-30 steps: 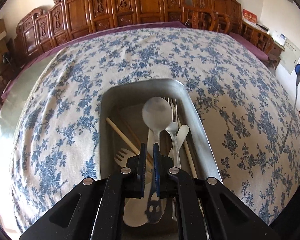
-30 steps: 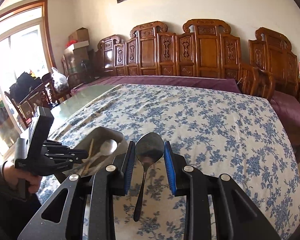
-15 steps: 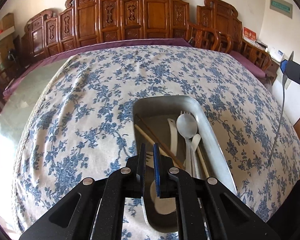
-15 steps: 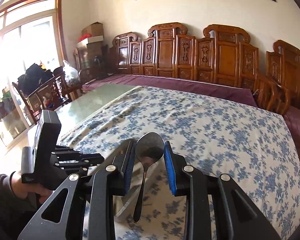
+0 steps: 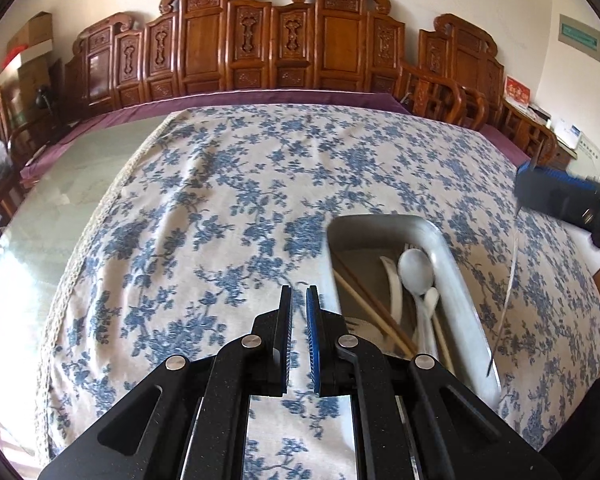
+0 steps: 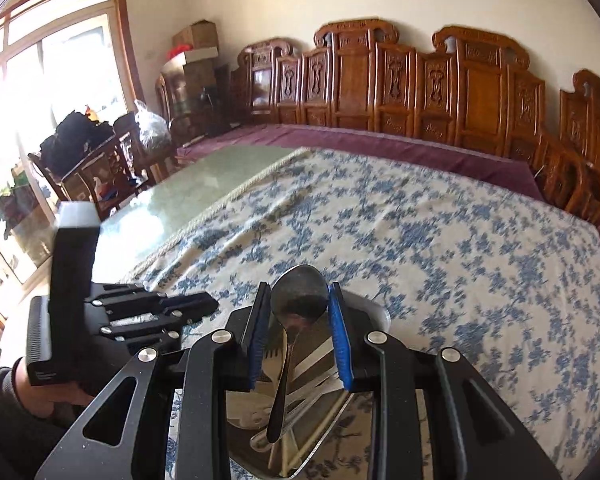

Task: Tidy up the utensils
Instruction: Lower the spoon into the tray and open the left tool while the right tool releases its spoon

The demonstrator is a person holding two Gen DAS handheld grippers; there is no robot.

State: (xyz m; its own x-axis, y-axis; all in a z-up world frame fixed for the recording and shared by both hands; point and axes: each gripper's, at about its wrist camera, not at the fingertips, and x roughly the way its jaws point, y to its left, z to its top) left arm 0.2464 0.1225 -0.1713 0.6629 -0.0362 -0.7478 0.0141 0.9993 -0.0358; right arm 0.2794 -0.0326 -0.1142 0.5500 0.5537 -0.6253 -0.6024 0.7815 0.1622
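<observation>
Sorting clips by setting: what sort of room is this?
Probably a home dining or sitting room: carved wooden chairs along the wall, a big table under a blue floral cloth, stacked boxes by a window.

Home dining room: carved wooden chairs point(image 5: 284, 44)

Blue floral tablecloth point(image 5: 236, 184), carved wooden chairs point(image 5: 284, 40), cardboard boxes point(image 6: 196, 46), sunlit window point(image 6: 56, 60)

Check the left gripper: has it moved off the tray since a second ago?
Yes. The left gripper has shifted left off the metal tray and is now over the tablecloth.
</observation>
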